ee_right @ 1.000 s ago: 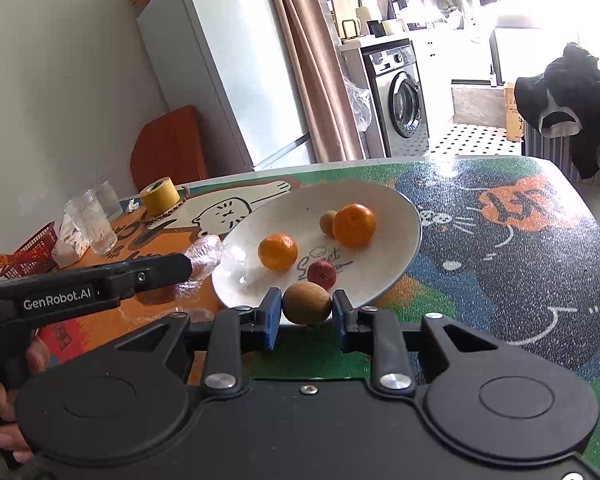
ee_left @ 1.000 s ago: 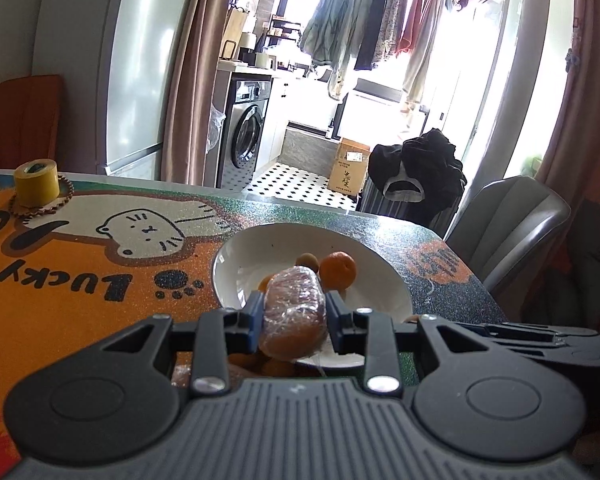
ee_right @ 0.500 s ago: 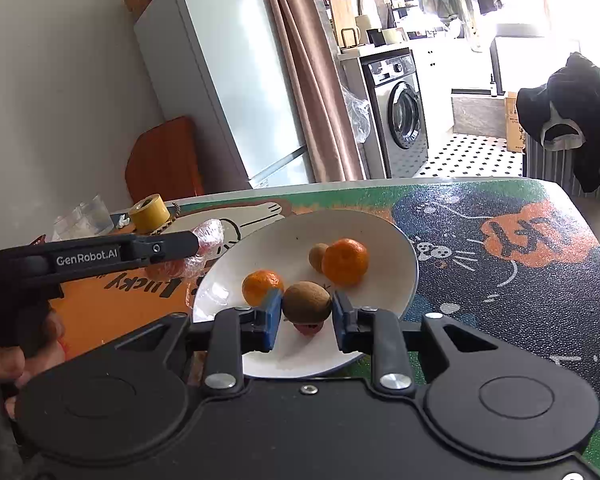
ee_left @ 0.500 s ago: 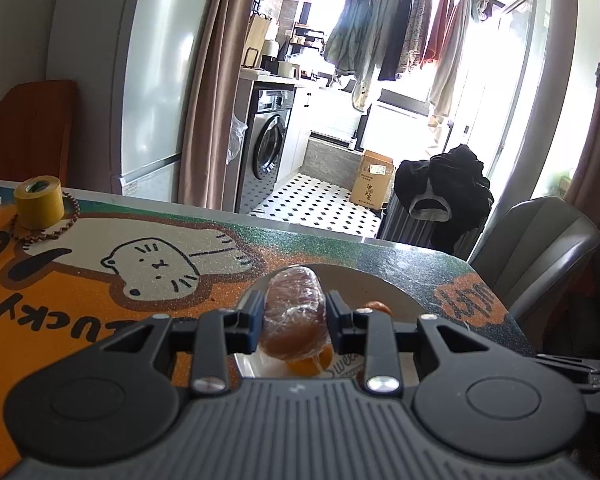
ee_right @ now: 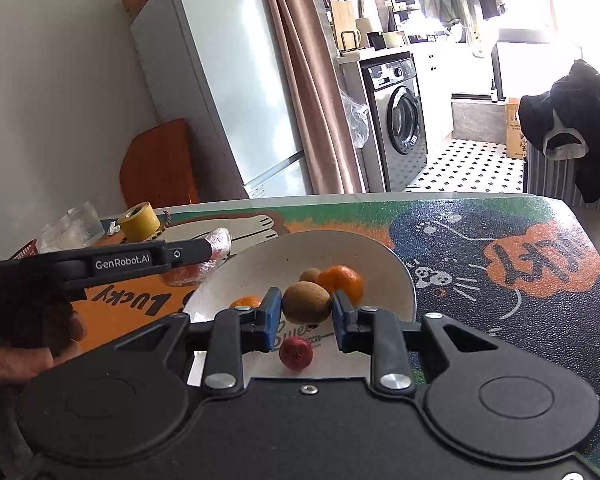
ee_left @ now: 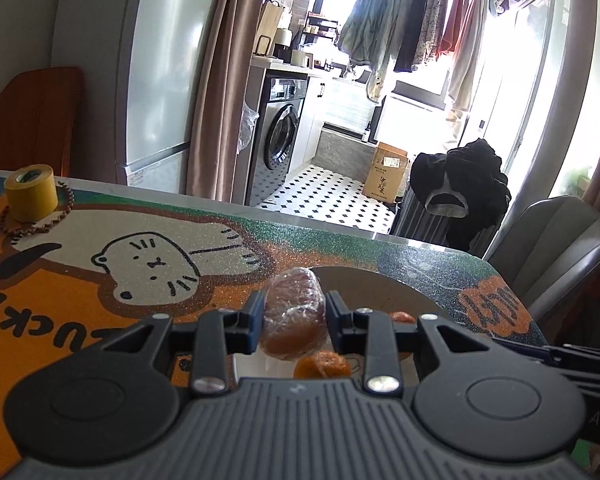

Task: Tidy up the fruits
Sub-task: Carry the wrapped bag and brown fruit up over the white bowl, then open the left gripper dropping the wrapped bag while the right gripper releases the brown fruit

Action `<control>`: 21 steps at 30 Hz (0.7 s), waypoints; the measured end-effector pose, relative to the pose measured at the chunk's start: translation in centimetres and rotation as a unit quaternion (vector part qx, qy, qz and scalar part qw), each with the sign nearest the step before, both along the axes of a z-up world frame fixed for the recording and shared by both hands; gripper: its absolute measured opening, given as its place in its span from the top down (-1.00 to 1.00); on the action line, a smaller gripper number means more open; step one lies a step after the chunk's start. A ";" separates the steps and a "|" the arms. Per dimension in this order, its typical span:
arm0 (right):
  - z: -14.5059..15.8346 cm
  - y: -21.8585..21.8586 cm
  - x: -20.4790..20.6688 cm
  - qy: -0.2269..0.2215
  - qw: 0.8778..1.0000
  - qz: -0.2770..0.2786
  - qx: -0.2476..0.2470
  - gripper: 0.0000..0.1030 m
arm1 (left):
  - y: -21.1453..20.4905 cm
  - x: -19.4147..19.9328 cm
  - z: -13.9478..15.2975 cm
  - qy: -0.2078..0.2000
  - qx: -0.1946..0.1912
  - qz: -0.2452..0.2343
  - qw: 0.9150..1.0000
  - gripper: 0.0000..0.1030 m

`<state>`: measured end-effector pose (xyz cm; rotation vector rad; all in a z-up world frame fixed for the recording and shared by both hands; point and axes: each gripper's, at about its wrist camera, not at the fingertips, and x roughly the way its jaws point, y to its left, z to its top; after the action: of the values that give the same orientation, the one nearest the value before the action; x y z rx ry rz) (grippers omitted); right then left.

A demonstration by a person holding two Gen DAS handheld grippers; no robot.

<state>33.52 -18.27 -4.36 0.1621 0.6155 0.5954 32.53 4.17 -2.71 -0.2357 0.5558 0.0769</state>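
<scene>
My left gripper (ee_left: 294, 316) is shut on a plastic-wrapped fruit (ee_left: 294, 314) and holds it above the near-left rim of the white plate (ee_left: 380, 280). It also shows in the right wrist view (ee_right: 210, 250), left of the plate (ee_right: 340, 244). My right gripper (ee_right: 306, 304) is shut on a brown kiwi (ee_right: 306, 303) and holds it above the plate. On the plate lie two oranges (ee_right: 340, 282) (ee_right: 246, 302), a second small brown fruit (ee_right: 310, 275) and a small red fruit (ee_right: 296, 353).
A yellow tape roll (ee_left: 31, 192) stands at the far left of the cartoon-print table mat (ee_left: 80, 304). Clear glasses (ee_right: 74, 226) and a red basket (ee_right: 26, 249) sit beyond it. A grey chair (ee_left: 552, 240) stands past the table's right edge.
Both grippers have risen with their fruit. The right gripper carried the kiwi from the plate's near rim to above its middle. The left gripper lifted the wrapped fruit higher.
</scene>
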 end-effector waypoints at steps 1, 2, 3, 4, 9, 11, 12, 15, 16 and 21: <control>0.0 0.1 0.1 0.000 1.000 -0.001 0.000 0.50 | 0.1 0.1 -0.2 0.000 -0.003 0.004 1.000 0.39; 0.0 0.1 0.2 0.000 1.000 -0.002 0.001 0.50 | 0.1 0.1 -0.3 -0.004 -0.004 0.006 1.000 0.40; 0.0 0.1 0.2 0.000 1.000 -0.002 0.002 0.50 | 0.0 0.0 -0.4 -0.008 0.000 0.008 1.000 0.35; -0.1 0.1 0.3 0.001 1.000 -0.002 0.003 0.50 | -0.2 0.0 -0.4 -0.010 0.008 0.010 1.000 0.30; -0.4 -0.1 0.2 0.006 1.000 -0.006 0.003 0.50 | 0.0 -0.7 -0.4 -0.001 0.010 0.013 1.000 0.19; -0.4 -0.1 0.3 0.006 1.000 -0.007 0.003 0.50 | 0.2 -1.4 -0.3 0.001 0.006 0.019 1.000 0.14; -0.3 -0.1 0.3 0.006 1.000 -0.008 0.003 0.50 | 0.2 -1.9 -0.2 0.001 0.004 0.023 1.000 0.08; -0.2 0.0 0.5 0.005 1.000 -0.008 0.006 0.50 | 0.4 -3.4 0.0 -0.001 -0.007 0.024 1.000 -0.04; -0.1 0.1 0.5 0.006 1.000 -0.008 0.007 0.50 | 0.4 -4.0 0.1 -0.002 -0.011 0.025 1.000 -0.06; 0.4 0.5 0.7 -0.001 1.000 -0.010 0.009 0.50 | 0.5 -6.0 0.6 -0.005 -0.012 0.030 0.999 -0.39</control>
<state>34.19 -17.75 -3.95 0.1847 0.6059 0.5828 26.56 4.67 -2.07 -0.2751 0.5408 0.1266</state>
